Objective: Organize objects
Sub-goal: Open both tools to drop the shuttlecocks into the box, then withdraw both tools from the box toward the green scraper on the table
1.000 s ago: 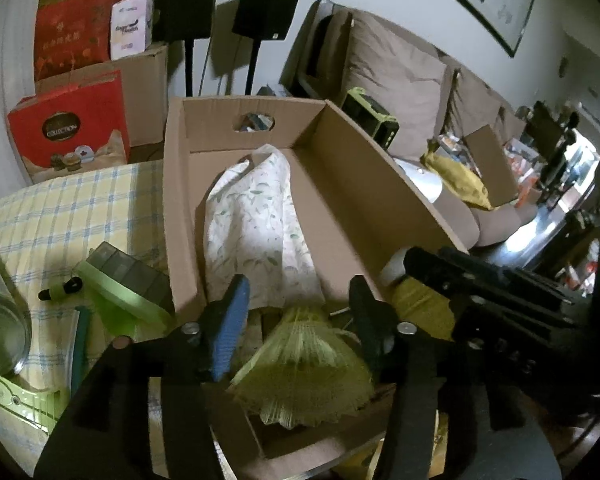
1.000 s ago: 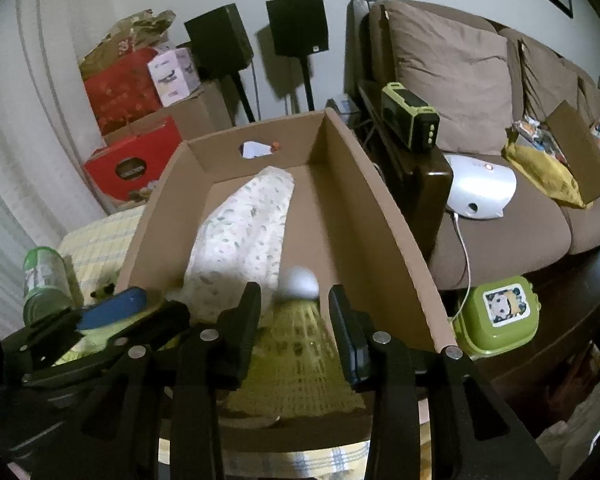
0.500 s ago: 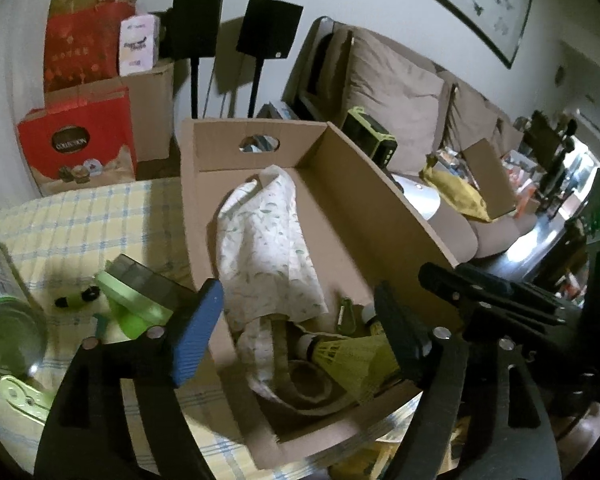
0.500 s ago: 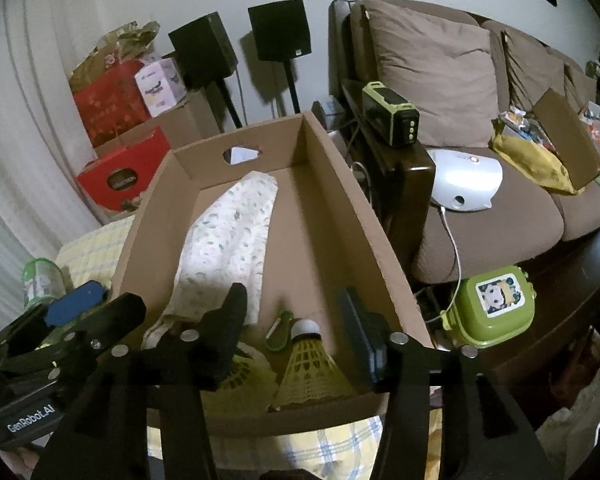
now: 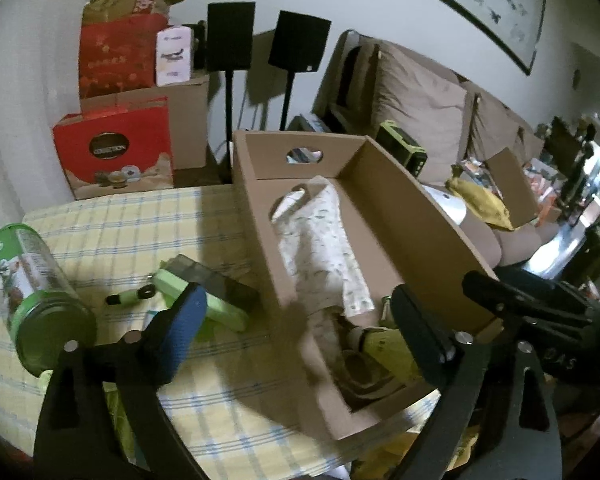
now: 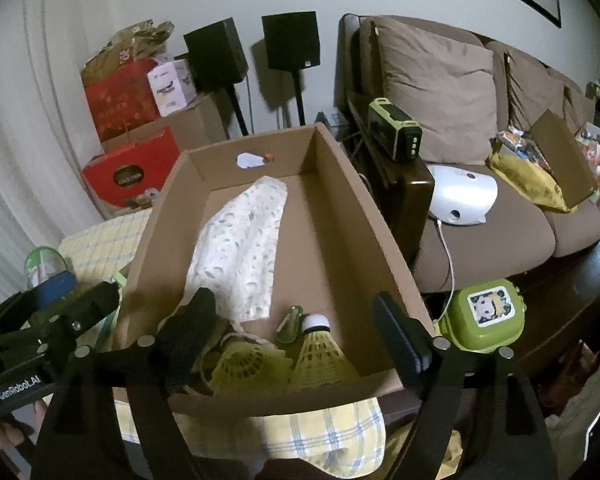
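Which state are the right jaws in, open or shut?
Open. The right gripper has its jaws spread wide, empty, above two yellow shuttlecocks lying in the cardboard box.

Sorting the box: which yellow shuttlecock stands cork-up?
The right-hand yellow mesh shuttlecock, white cork on top, beside the green clip; the other yellow shuttlecock lies tipped, open skirt showing.

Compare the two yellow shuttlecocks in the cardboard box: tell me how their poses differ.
The right shuttlecock shows its white cork tip, pointing toward the box's far end. The left shuttlecock faces the camera with its open skirt, cork hidden, partly behind the right gripper's finger. Both are yellow mesh, lying side by side at the cardboard box's near end.
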